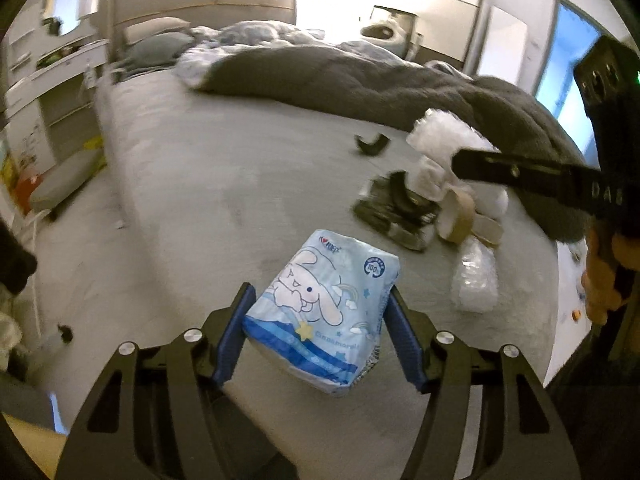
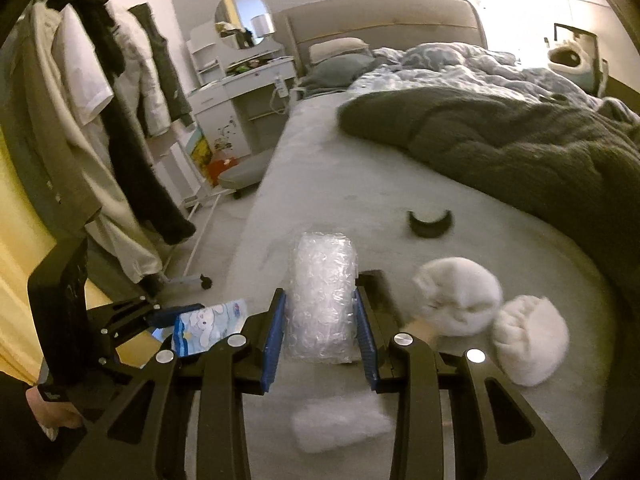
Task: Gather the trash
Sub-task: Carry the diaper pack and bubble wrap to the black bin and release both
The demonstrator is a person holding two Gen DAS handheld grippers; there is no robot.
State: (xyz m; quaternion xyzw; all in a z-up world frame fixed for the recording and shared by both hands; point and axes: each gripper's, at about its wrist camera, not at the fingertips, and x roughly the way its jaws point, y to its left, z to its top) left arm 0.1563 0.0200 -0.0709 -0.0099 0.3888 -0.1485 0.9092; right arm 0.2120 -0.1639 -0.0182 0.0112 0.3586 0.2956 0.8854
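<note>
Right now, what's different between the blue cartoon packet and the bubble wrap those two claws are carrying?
The blue tissue packet is opaque and printed with a cartoon rabbit; the bubble wrap roll is clear and plain. The packet is a squat, pillow-like block lying tilted in the left gripper; the roll stands upright in the right gripper. Both are soft plastic items pinched between blue pads above the bed.

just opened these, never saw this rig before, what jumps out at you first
Up front, the left hand-held gripper holds a blue cartoon-rabbit tissue pack, and the right hand-held gripper clamps a roll of bubble wrap. Behind them, white fluffy wads lie on the grey bed, with a rumpled dark blanket further back.
</note>
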